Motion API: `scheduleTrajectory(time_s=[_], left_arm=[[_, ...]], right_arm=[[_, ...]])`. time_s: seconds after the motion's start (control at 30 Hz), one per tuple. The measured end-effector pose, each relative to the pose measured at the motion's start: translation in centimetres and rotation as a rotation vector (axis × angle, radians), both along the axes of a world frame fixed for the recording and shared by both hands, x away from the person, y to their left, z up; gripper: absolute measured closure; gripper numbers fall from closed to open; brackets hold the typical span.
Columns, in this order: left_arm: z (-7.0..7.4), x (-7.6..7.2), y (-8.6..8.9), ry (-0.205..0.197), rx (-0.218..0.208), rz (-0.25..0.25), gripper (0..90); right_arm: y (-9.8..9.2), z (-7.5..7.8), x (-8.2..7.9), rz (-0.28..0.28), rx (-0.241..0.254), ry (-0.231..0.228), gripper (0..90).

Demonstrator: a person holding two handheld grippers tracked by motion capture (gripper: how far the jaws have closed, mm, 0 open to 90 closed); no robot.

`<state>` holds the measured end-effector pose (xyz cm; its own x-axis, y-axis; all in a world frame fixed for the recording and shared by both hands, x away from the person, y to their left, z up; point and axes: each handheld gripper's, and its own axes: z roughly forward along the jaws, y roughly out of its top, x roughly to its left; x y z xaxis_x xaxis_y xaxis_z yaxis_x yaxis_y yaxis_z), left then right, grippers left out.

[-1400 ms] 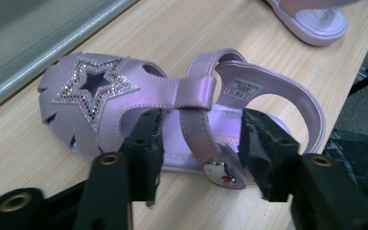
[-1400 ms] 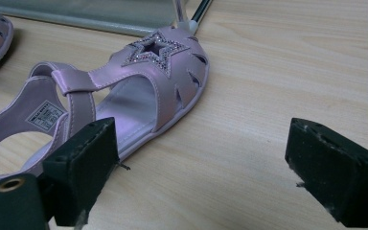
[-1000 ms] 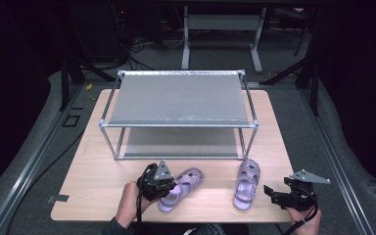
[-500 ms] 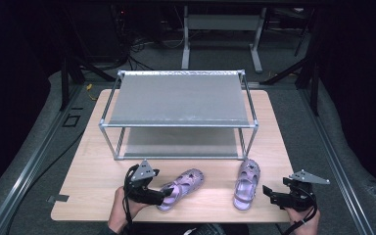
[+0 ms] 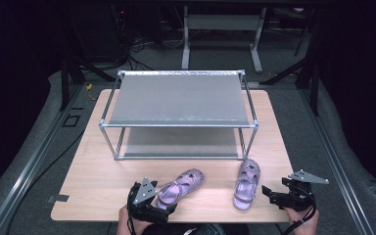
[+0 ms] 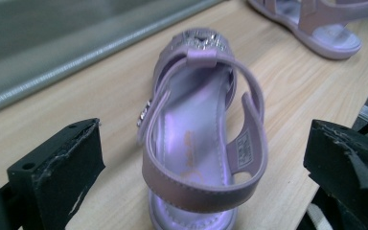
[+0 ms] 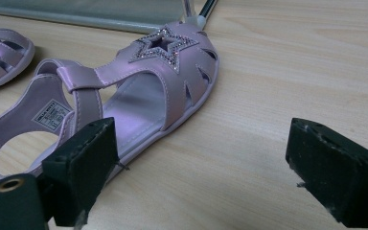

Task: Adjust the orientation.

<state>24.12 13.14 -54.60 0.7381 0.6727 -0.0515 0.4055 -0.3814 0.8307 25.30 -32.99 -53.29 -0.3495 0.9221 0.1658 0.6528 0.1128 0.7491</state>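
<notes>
Straddling left sandal, left gripper gapes wide

Pale wooden table set on grey carpeted floor, lit from above. Metal floor rails running along both sides. Beyond the far edge, a white metal stand with tangled cables beside it. Dark legs at left and right. Blackness all around.

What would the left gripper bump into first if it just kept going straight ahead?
Most likely the heel strap of the left sandal, which sits right between the open jaws of the left gripper. Beyond the sandal stands the metal rack, though how far is unclear.
</notes>
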Motion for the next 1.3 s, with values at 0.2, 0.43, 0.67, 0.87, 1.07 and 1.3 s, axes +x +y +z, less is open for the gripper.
scheduleTrajectory(time_s=[0.2,0.43,0.67,0.87,1.07,1.3], left_arm=[[-0.9,0.4,-0.6,0.006,0.008,-0.017,8.5],[-1.7,0.8,-1.0,0.026,0.031,-0.027,17.2],[-2.1,0.6,-1.1,0.031,0.047,-0.008,28.3],[-2.1,0.6,-1.2,0.027,0.06,-0.002,31.5],[-2.0,0.5,-1.1,0.019,0.067,-0.002,37.8],[-2.0,0.5,-1.0,0.007,0.059,-0.007,38.7]], right_arm=[[0.1,0.0,0.1,0.006,-0.006,0.008,10.3],[0.0,0.0,0.0,0.002,-0.005,0.0,10.3],[-0.2,-0.1,-0.2,-0.002,-0.004,0.004,10.4],[0.0,0.0,0.0,0.003,-0.003,-0.001,10.5],[0.1,-0.3,0.2,0.006,0.001,-0.001,10.5],[0.0,-0.3,0.2,0.007,0.0,0.004,10.6]])
